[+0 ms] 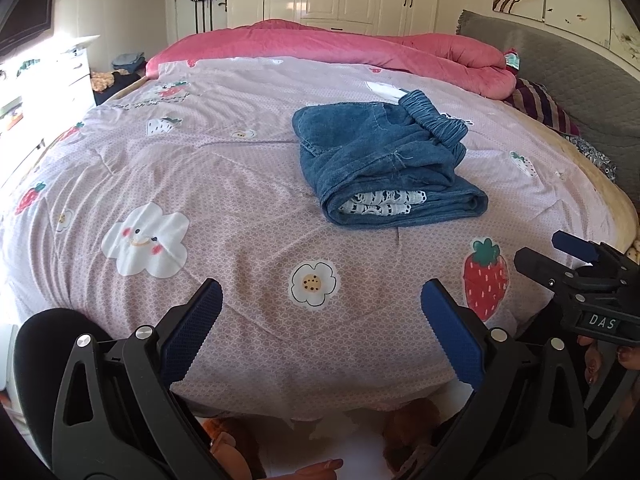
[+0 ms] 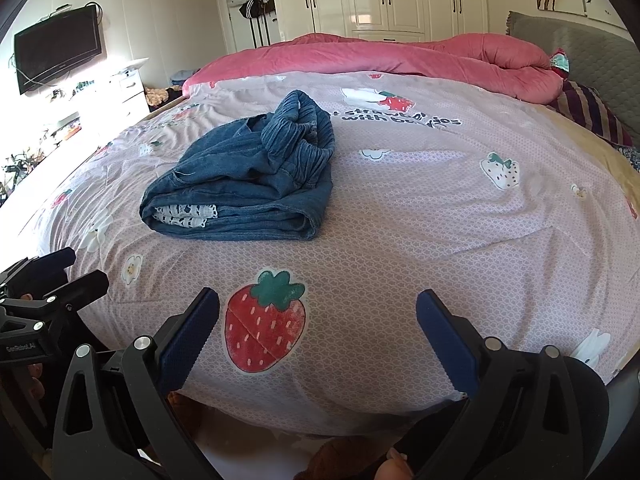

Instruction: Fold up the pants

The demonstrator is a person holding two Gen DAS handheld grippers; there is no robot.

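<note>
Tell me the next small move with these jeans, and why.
Probably tuck the waistband flat with the right gripper: the jeans already lie folded, yet the elastic end stands bunched up, and both grippers, including the left gripper, are open and apart from them.

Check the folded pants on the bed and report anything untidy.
The denim pants lie folded on the strawberry-print quilt, but the elastic waistband is bunched up on top instead of flat, and white lace trim pokes out of the near fold. Both grippers are open, clear of them.
</note>
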